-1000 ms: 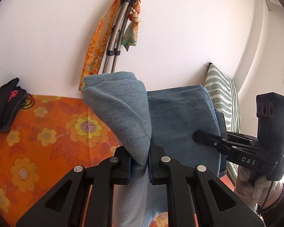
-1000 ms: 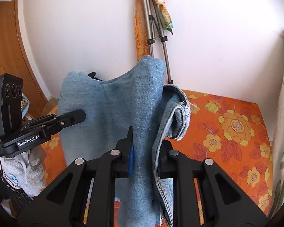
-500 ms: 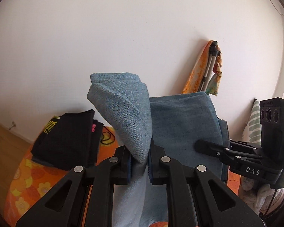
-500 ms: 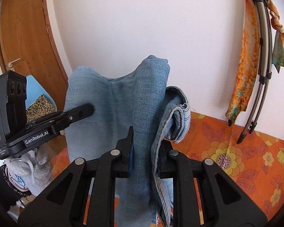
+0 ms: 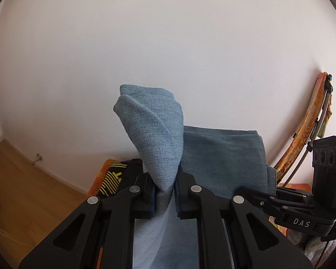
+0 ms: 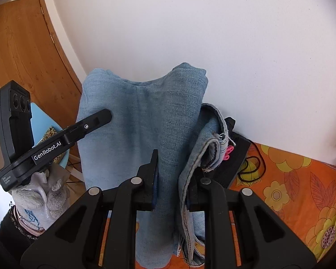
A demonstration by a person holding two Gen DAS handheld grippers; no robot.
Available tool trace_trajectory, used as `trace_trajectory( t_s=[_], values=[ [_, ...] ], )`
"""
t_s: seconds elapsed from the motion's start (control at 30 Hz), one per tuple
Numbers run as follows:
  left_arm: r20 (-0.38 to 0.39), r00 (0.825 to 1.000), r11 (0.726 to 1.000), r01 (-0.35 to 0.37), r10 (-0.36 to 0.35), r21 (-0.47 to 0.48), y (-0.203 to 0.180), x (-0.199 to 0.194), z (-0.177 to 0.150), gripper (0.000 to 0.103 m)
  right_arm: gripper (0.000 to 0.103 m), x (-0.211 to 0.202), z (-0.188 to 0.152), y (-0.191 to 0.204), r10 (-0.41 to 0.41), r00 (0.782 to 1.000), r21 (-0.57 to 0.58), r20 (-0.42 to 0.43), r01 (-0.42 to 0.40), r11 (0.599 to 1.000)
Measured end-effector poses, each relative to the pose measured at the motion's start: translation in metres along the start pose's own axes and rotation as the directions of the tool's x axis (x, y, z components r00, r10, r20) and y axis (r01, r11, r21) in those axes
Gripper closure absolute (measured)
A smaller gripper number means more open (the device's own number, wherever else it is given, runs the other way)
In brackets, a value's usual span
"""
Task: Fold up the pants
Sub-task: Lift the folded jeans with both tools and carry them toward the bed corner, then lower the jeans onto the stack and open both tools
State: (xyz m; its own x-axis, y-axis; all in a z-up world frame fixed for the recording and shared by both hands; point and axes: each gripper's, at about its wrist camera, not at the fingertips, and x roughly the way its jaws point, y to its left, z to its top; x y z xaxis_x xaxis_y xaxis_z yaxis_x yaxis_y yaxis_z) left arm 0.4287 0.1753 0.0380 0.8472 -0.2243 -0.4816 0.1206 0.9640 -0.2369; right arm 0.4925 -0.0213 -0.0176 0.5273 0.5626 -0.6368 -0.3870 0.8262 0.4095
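Now the folded pants (image 6: 145,121) hang in the air between the two tools, well above the orange flowered bedspread (image 6: 291,192). Each claw is pinched narrow on denim: the left claw (image 5: 164,188) holds a bunched upper corner that stands up in a soft cone between its pads, and the right claw (image 6: 171,179) clamps the opposite corner, where a hemmed edge with pale stitching curls over beside the jaw. In the right wrist view the left tool reaches in from the side, a gloved hand (image 6: 40,192) under it, its tip lying against the cloth.

My reading is that the bundle is in transit toward a stack of dark folded clothes (image 6: 230,157) at the head of the bed, by the white wall (image 6: 235,44); in the left wrist view a black garment with yellow stripes (image 5: 114,177) shows just behind the claw.

To do this step well, I would keep both grips firm and the two tools level with each other, so the top fold stays straight and taut without stretching. The loose hems near the right claw look likely to slip out or unroll, so lower the hanging end first, let it settle flat beside or on the stack, then lay the rest down toward it before opening either claw
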Motion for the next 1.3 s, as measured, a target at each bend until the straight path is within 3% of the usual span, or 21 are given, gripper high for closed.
trace_trajectory(
  t_s=[0.27, 0.47, 0.6, 0.63, 0.73, 0.83, 0.93, 1.07, 1.17, 1.23, 1.3],
  values=[
    [-0.060, 0.996, 0.997, -0.074, 0.073, -0.017, 0.035, 0.103, -0.012, 0.092, 0.086, 0.080, 0.003, -0.057, -0.057, 0.998, 0.062, -0.033, 0.059, 0.996],
    [-0.094, 0.988, 0.992, -0.123, 0.123, 0.002, 0.048, 0.143, -0.022, 0.092, 0.086, 0.107, -0.007, -0.074, -0.083, 0.996, 0.061, -0.044, 0.085, 0.994],
    [-0.139, 0.976, 0.985, -0.170, 0.165, -0.021, 0.056, 0.154, -0.024, 0.079, 0.074, 0.117, -0.012, -0.071, -0.136, 0.989, 0.027, -0.062, 0.138, 0.990],
    [-0.137, 0.975, 0.983, -0.182, 0.176, -0.031, 0.057, 0.151, -0.023, 0.071, 0.065, 0.115, -0.013, -0.061, -0.157, 0.986, 0.008, -0.060, 0.158, 0.987],
    [-0.105, 0.965, 0.968, -0.247, 0.241, -0.047, 0.058, 0.131, -0.016, 0.054, 0.053, 0.110, -0.016, -0.050, -0.212, 0.975, -0.027, -0.062, 0.211, 0.977],
    [-0.084, 0.965, 0.967, -0.250, 0.247, -0.038, 0.050, 0.107, -0.005, 0.052, 0.035, 0.093, -0.014, -0.037, -0.290, 0.957, -0.083, -0.020, 0.288, 0.954],
    [-0.065, 0.964, 0.966, -0.257, 0.256, -0.005, 0.036, 0.076, -0.001, 0.042, 0.034, 0.072, -0.013, -0.019, -0.297, 0.955, -0.117, 0.008, 0.296, 0.948],
    [-0.057, 0.973, 0.974, -0.226, 0.225, -0.023, 0.012, 0.027, 0.000, 0.042, 0.033, 0.036, -0.017, 0.000, -0.289, 0.957, -0.141, 0.035, 0.291, 0.946],
    [-0.030, 0.975, 0.975, -0.220, 0.220, -0.005, -0.013, -0.016, -0.003, 0.041, 0.026, 0.006, -0.021, 0.015, -0.278, 0.958, -0.161, 0.062, 0.285, 0.945],
    [-0.013, 0.976, 0.976, -0.216, 0.216, 0.008, -0.031, -0.044, -0.007, 0.033, 0.024, -0.019, -0.028, 0.027, -0.276, 0.957, -0.172, 0.084, 0.287, 0.942],
    [0.006, 0.978, 0.978, -0.208, 0.208, 0.027, -0.053, -0.074, -0.012, 0.032, 0.021, -0.048, -0.030, 0.033, -0.272, 0.957, -0.177, 0.105, 0.287, 0.942]
  ],
)
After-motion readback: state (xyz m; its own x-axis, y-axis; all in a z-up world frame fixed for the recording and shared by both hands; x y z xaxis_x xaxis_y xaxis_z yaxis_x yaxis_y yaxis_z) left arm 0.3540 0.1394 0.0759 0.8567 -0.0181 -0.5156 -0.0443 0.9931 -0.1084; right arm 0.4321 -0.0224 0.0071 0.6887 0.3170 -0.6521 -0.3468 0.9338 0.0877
